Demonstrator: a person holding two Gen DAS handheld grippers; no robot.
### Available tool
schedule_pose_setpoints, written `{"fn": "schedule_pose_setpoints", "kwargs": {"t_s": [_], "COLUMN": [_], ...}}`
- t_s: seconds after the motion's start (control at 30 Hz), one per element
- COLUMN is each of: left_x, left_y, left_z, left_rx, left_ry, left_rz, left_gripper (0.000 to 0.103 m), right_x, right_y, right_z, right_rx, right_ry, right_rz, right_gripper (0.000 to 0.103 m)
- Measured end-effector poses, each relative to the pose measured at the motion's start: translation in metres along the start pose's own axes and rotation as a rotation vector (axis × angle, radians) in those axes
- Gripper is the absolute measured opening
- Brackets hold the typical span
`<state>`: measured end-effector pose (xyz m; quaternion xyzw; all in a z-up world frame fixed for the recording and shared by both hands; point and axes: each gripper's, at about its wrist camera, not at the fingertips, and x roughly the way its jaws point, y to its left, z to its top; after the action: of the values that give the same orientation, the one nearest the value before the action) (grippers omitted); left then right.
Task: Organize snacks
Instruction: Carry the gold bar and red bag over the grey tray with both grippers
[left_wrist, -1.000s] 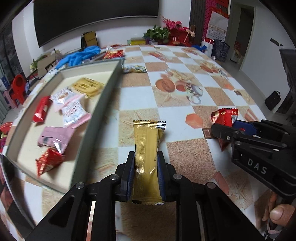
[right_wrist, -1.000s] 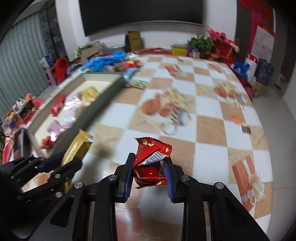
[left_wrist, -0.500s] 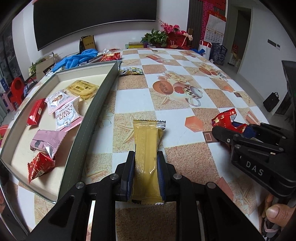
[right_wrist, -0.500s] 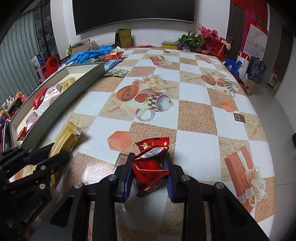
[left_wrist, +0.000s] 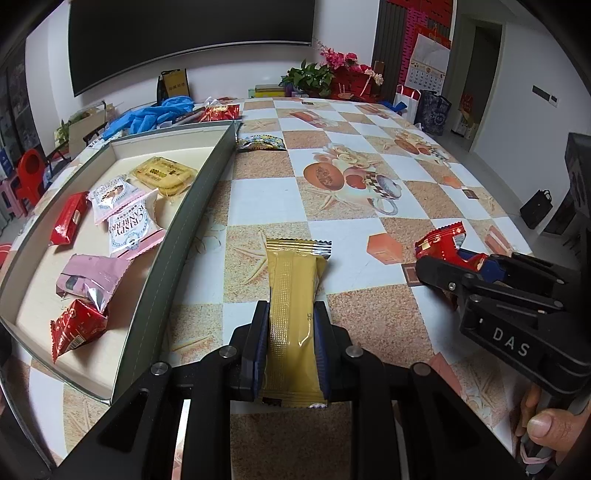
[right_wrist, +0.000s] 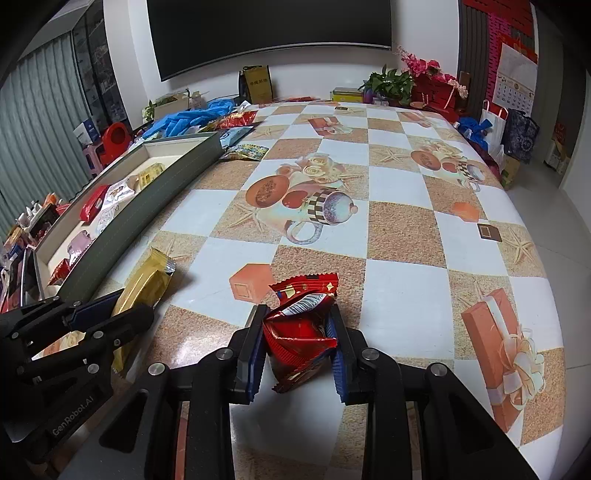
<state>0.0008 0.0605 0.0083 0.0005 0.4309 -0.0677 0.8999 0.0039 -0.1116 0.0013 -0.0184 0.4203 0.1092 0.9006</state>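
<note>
The left gripper (left_wrist: 291, 343) is clamping a gold snack bar (left_wrist: 293, 306), its long axis pointing straight away over the checkered table (left_wrist: 258, 199), while the right gripper (right_wrist: 297, 341), marked "DAS", is squeezing a crumpled red packet (right_wrist: 301, 325). Left of the bar, a grey-walled tray (left_wrist: 184, 236) is holding snacks, one reading "CRISPY CRANBERRY" (left_wrist: 131, 225). Farther off, blue gloves (left_wrist: 151, 114) are lying near the wall.

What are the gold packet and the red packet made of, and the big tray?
Gold snack packet: likely plastic film, matte gold, with a crimped zigzag end seal. Red snack packet: glossy foil-like film, crinkled and shiny. Tray: looks like cardboard, grey outside with a dull cream lining, though stiff plastic can't be ruled out.
</note>
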Motion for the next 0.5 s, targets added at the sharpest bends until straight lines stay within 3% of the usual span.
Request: {"fn": "schedule_pose_setpoints", "kwargs": {"t_s": [0.5], "left_x": [0.001], "left_y": [-0.001], "left_z": [0.002], "left_rx": [-0.012], "left_ry": [0.002], "left_rz": [0.02], "left_gripper": [0.024], "right_x": [-0.004], "right_y": [-0.015], "right_z": [0.001], "right_rx": [0.085], "right_ry": [-0.008], "right_rz": [0.076], "right_gripper": [0.032]}}
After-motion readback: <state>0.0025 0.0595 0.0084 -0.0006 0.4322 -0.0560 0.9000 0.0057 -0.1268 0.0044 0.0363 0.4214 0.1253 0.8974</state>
